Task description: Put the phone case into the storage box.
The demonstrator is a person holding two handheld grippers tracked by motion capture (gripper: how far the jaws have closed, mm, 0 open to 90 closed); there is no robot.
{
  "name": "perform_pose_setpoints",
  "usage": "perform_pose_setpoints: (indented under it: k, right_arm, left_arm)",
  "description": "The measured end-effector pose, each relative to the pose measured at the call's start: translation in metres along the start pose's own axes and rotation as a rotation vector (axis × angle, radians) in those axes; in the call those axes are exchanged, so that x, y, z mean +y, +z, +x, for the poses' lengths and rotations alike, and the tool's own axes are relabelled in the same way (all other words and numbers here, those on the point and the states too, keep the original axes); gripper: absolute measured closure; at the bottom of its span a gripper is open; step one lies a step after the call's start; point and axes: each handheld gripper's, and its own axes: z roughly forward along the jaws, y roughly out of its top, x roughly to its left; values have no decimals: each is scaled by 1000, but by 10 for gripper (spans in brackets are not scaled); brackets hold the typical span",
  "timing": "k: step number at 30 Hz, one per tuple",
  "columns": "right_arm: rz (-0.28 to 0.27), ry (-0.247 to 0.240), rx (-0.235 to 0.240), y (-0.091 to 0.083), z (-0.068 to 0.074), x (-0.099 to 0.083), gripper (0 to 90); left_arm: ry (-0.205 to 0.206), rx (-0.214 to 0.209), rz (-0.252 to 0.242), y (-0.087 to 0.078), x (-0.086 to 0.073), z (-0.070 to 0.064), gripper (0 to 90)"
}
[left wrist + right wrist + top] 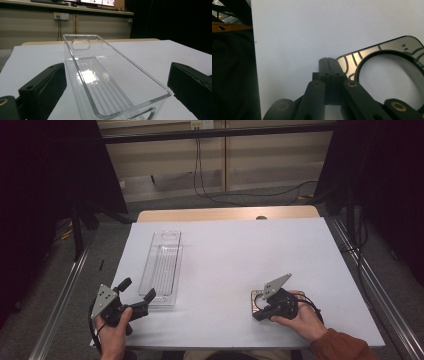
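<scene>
A clear, empty plastic tray (162, 265) lies lengthwise on the left part of the white table (250, 250). My left gripper (139, 287) is held at the tray's near end, open, its jaws spread wider than the tray. In the left gripper view the tray (105, 82) runs away between the two jaws of the left gripper (117, 72), which do not touch it. My right gripper (257, 315) rests low at the front right, over a small metal plate (256, 296). In the right gripper view the right gripper (328, 60) is shut, beside the shiny plate (387, 48) with its round hole.
The table's front edge runs just under both hands. A wooden strip (225, 213) borders the far edge. Metal rails (65, 290) flank the table, and cables (210, 190) trail on the floor beyond. Dark curtains stand at both sides.
</scene>
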Motion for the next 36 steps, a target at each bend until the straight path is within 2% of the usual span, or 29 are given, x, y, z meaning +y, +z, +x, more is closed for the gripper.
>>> perform_pose_setpoints:
  k: [9,13,19,25,30,32,36]
  right_arm:
    - [-22,6,-8,3,-7,3,900]
    - [-3,4,-40,4,-6,8,900]
    - [-11,9,-61,6,-12,12,900]
    - [5,47,-74,7,-15,16,900]
    - [-10,51,-76,8,-21,18,900]
    - [-7,71,-78,8,-22,19,900]
    - [-9,63,-98,8,-25,21,900]
  left_arm:
    - [2,-1,2,0,0,0,23]
    - [2,-4,3,1,0,0,23]
    - [2,-13,4,3,0,0,23]
    - [4,-9,9,3,0,1,23]
    - [2,-14,7,4,0,1,23]
    - [6,-15,10,5,0,1,24]
    - [3,-17,9,6,0,0,24]
